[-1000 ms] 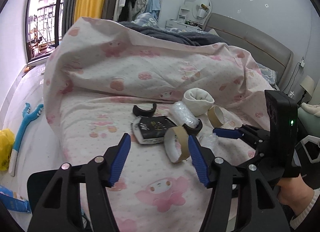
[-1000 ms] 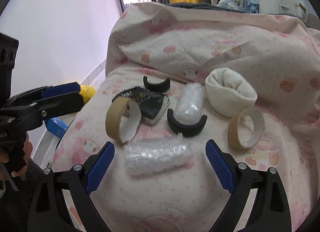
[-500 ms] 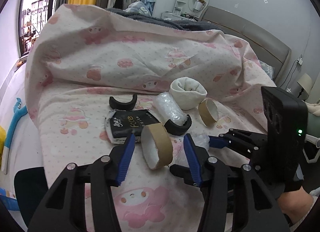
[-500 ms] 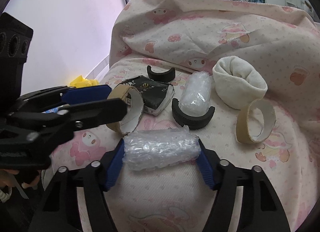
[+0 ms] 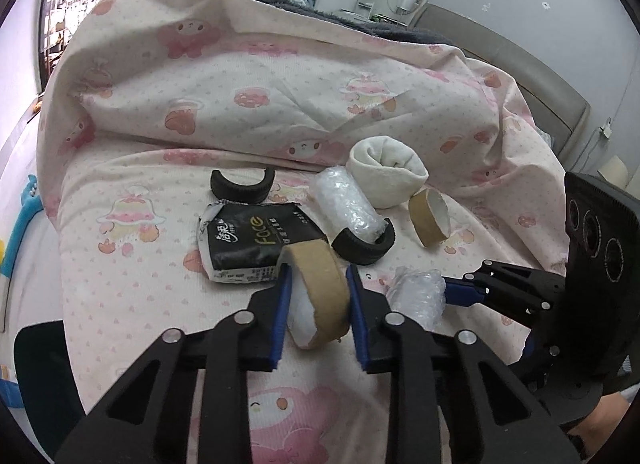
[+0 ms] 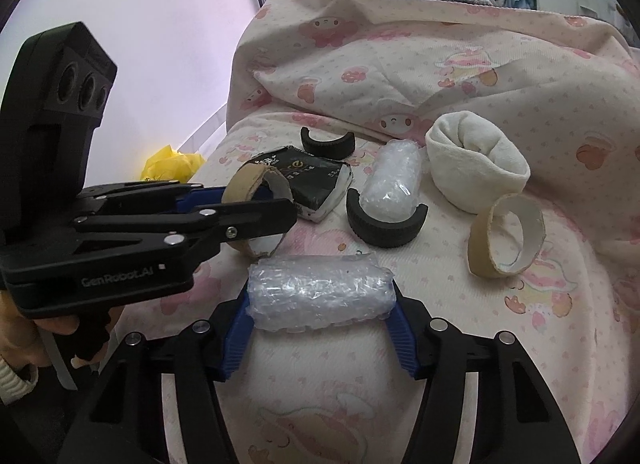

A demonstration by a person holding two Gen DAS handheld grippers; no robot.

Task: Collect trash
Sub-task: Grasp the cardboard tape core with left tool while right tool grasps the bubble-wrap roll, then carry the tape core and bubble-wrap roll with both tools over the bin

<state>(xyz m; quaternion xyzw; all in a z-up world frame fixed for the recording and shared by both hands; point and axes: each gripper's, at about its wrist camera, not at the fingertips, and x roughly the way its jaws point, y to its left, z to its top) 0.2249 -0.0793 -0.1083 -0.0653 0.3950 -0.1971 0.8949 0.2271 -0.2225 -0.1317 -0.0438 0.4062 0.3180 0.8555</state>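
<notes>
Pink-printed bedding (image 5: 168,264) fills both views, a heaped duvet (image 5: 280,76) behind the litter. On it sit a rolled white sock (image 5: 384,172), a black tissue pack (image 5: 256,240), two black curved pieces and a spare cardboard ring (image 6: 506,240). Right gripper (image 6: 320,328): jaws closing, blue pads squeezing both ends of a bubble-wrap roll (image 6: 320,288) down on the sheet. Left gripper (image 5: 318,316): jaws closing narrow, pads pinching a cardboard tape ring (image 5: 320,292) beside the tissue pack.
</notes>
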